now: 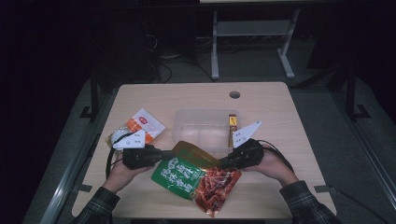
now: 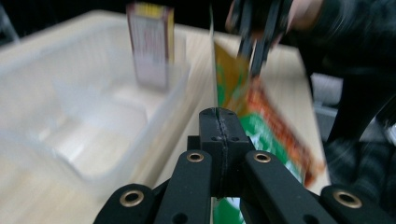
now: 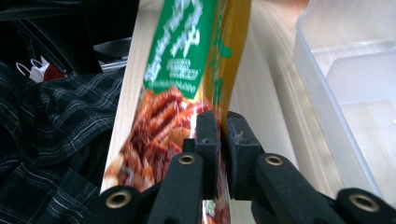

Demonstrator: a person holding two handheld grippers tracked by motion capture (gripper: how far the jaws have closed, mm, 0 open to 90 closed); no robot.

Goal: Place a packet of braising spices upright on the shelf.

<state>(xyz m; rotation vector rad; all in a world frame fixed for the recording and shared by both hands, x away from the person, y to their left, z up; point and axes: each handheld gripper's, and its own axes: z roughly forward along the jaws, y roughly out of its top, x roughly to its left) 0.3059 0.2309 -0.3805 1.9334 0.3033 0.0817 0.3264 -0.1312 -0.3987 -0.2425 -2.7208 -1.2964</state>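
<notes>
On the wooden desk, your left gripper and right gripper both have fingers clenched on the snack bag, just before the clear tub.

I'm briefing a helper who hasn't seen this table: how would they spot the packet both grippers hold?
Start at the clear plastic tub mid-table. Just in front of it, nearest the person, lies the snack packet. Unlike the orange-and-white packet to the left, it is green-labelled with red strips showing.
</notes>
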